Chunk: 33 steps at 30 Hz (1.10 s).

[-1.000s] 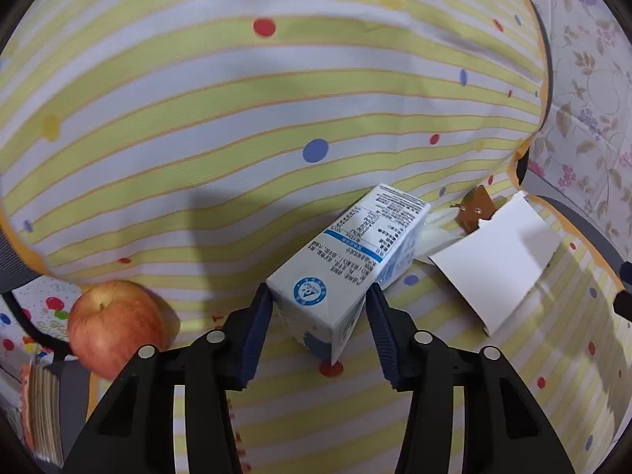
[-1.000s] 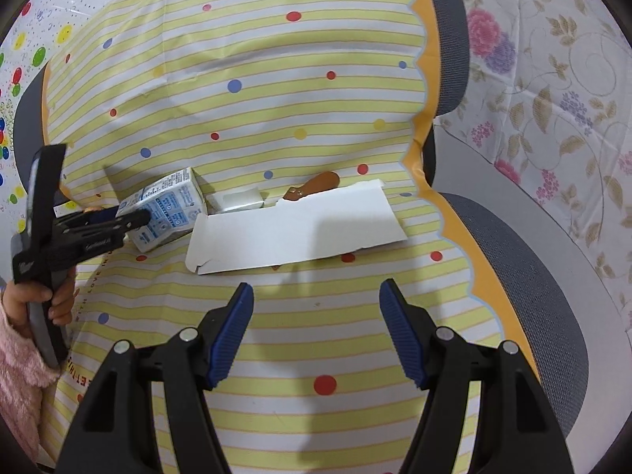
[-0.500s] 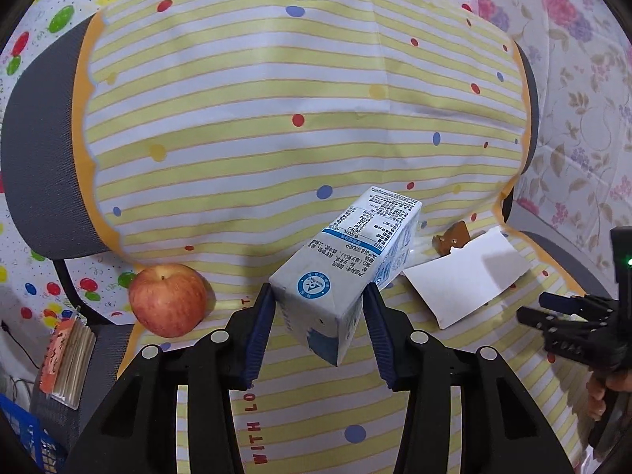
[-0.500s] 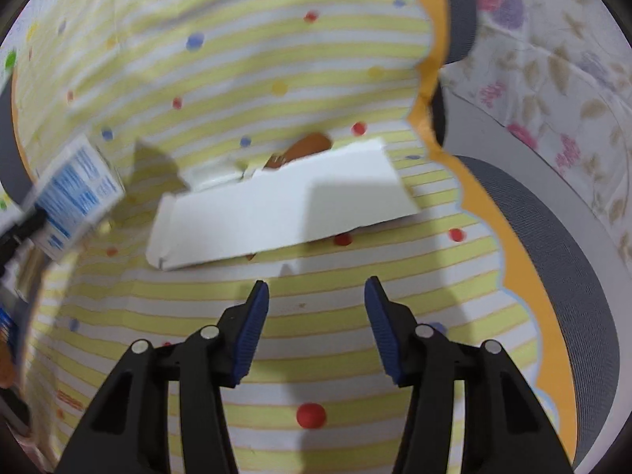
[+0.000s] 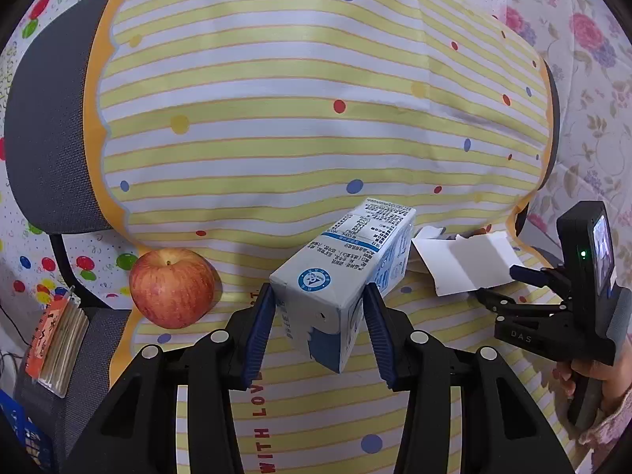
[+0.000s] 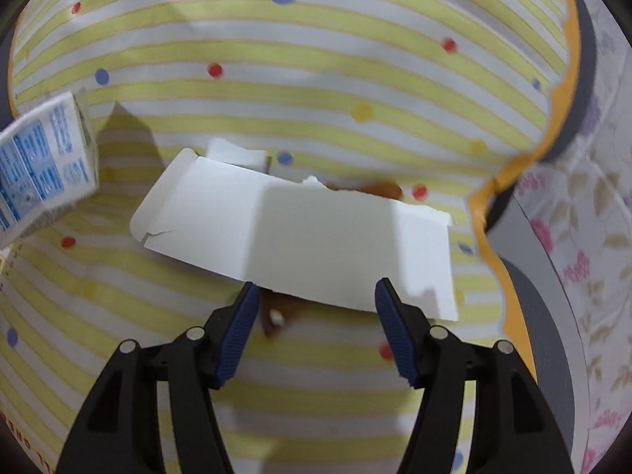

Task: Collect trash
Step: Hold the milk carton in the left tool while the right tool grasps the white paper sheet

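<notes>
The left claw [image 5: 318, 326] is clamped on one blue-and-white milk carton [image 5: 347, 272], held clear above the striped cloth [image 5: 276, 126] draped over a chair. The right claw [image 6: 316, 324], whose jaws have just been opening, stands wide and empty at the near edge of one flattened white cardboard sheet [image 6: 300, 233] lying on the cloth. The step in hand looks like picking up that sheet, which calls for sliding a pad under its edge before closing; also in view are one apple [image 5: 172, 288], one torn white scrap [image 6: 237, 156] and brown bits I cannot count.

Home room: office chair [image 5: 47, 126] draped in striped dotted cloth [image 5: 300, 126], floral fabric [image 5: 592, 79] behind, apple [image 5: 172, 287].
</notes>
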Motion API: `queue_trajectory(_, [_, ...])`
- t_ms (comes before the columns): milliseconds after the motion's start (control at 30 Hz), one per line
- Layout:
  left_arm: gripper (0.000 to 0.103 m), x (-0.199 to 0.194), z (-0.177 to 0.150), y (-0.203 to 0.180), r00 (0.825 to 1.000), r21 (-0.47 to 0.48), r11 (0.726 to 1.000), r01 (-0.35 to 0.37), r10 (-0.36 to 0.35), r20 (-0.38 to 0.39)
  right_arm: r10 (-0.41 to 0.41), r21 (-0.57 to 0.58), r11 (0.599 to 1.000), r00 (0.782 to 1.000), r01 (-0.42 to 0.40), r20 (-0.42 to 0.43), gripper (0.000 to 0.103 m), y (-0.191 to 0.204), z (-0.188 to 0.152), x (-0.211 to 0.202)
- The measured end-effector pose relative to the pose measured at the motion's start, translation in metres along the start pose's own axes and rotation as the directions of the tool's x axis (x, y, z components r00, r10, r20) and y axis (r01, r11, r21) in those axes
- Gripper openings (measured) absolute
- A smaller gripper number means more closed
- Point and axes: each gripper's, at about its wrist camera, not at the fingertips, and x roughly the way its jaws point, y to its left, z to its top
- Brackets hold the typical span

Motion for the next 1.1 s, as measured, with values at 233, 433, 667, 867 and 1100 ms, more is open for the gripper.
queue_trajectory(233, [0.046,-0.005,0.003,0.007,0.999,-0.029,0.999,-0.024,0.024,0.027,0.112,-0.03,0.993,0.992,-0.111,0.057,0.066,0.03,0.013,-0.014])
queue_trajectory(433, [0.046,-0.006,0.003,0.008,1.0,-0.035,0.999,-0.012,0.013,0.026,0.069,-0.098,0.993,0.997,-0.065,0.029,0.065,0.059,0.022,-0.003])
queue_trajectory(667, [0.044,-0.014,-0.002,0.008,1.0,-0.029,1.0,0.01,-0.009,0.029,0.026,-0.069,0.997,1.0,-0.027,-0.016,0.003,0.046,0.012,-0.005])
queue_trajectory(867, [0.044,-0.05,-0.006,0.0,0.997,-0.016,0.998,0.056,-0.055,0.059,0.099,0.033,0.994,0.988,-0.103,0.12,0.002,0.011,-0.004,-0.088])
queue_trajectory(1100, [0.044,-0.114,-0.029,-0.034,0.989,0.038,0.994,0.106,-0.11,0.103,0.186,0.165,0.957,0.941,-0.238,0.282,0.002,-0.028,-0.048,-0.198])
